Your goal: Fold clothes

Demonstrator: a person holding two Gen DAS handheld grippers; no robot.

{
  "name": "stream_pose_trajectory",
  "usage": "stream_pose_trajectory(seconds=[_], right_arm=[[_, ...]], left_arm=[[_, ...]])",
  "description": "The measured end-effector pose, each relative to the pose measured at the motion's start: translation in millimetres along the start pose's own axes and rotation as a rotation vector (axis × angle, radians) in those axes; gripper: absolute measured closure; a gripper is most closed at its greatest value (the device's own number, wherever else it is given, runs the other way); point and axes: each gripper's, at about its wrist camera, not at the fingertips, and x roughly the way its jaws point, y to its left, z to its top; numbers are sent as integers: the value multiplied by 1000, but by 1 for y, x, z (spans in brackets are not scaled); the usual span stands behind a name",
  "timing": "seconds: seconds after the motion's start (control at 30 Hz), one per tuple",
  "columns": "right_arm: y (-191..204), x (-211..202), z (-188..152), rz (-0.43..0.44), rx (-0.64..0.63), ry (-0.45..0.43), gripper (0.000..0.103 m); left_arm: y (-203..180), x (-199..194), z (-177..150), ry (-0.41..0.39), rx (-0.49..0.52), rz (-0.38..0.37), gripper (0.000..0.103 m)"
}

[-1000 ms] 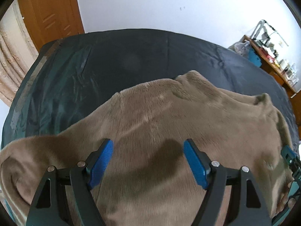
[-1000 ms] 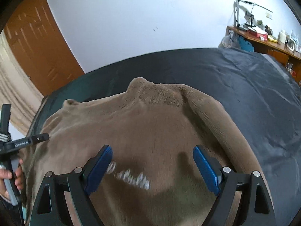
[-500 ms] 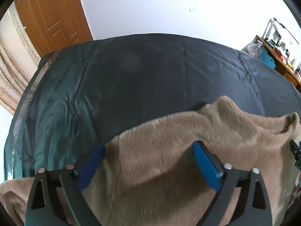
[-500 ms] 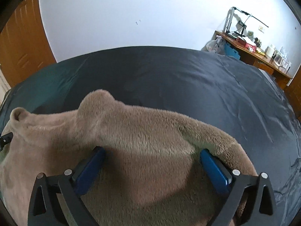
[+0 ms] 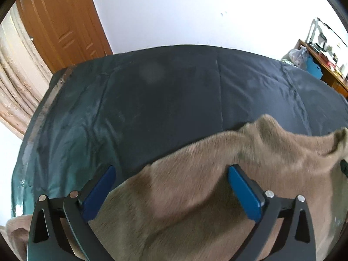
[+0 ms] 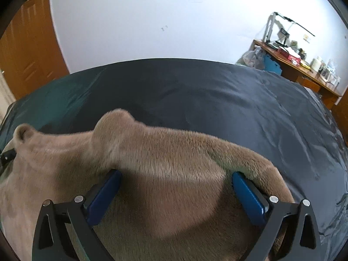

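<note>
Garment on bed; desk behind, right.

Brown plush garment, thick and short-piled, fuzzy all over. Spread across dark bedcover, filling near part of both views. Far edge humped and uneven, not flat: one rounded bump raised along it, seen right of centre in left view. Beyond that, an upturned curled corner showing a rolled lip, at far right in left view. Right side sloping down in a thick rounded fold onto the cover. Left side trailing back to a cuff-like rolled end at lower left. Surface softly creased, shaded in the middle. Not yet folded into any neat shape.
</note>
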Motion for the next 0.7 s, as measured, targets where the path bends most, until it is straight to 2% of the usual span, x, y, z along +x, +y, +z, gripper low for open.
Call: stream_pose_trajectory(seconds=[0.13,0.33,0.4,0.47,0.57,0.7], right_arm=[[3,-44,-22,71,-6,-15,0],[47,-88,-90,197,-199,81,0],[59,-96,-113,223,-249,115,0],[68,-97,-128,193,-293,117,0],[62,-96,-129,200,-285,79,0],[65,-99,-131,205,-297,50,0]], left_arm=[[-1,-25,-20,-3,42,-51,0],[-8,-47,-66,42,107,-158,0],[-12,-46,-79,62,125,-160,0],[-14,-44,-87,63,136,-136,0],[-14,-44,-94,46,138,-117,0],[-10,-53,-100,67,111,-101,0]])
